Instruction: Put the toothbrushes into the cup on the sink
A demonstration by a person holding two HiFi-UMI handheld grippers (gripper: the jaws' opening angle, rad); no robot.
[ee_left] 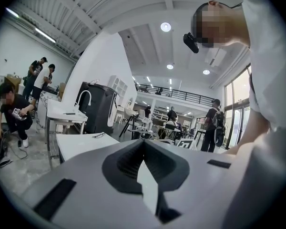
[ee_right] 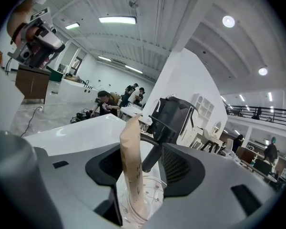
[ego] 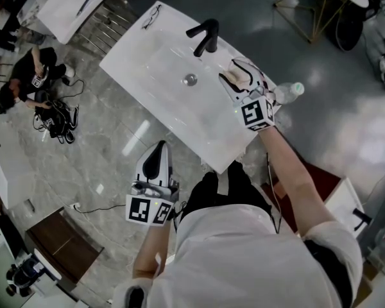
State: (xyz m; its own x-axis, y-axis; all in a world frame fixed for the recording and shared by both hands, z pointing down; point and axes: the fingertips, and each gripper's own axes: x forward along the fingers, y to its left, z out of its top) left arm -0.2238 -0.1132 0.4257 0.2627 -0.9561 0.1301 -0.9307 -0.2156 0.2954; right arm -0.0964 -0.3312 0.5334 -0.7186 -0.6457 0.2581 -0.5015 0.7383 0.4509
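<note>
A toothbrush in a tan paper sleeve (ee_right: pixel 132 161) stands upright in a clear cup (ee_right: pixel 144 202) on the white sink (ego: pixel 155 66), just right of the black faucet (ego: pixel 204 36). My right gripper (ee_right: pixel 145 168) is open around it, with a jaw on either side of the sleeve and neither pad pressing on it. In the head view the right gripper (ego: pixel 239 77) reaches over the sink's right end, and the tan sleeve (ego: pixel 229 77) shows between its fingers. My left gripper (ego: pixel 156 151) hangs low in front of the sink, shut and empty, pointing out into the room (ee_left: pixel 144 142).
A clear plastic bottle (ego: pixel 289 92) lies at the sink's right edge. A pair of glasses (ego: pixel 152 17) rests on its far corner, and the drain (ego: pixel 190 79) sits mid-basin. A person (ego: pixel 27 76) crouches by cables on the floor at left. Another white table (ego: pixel 74 5) stands beyond.
</note>
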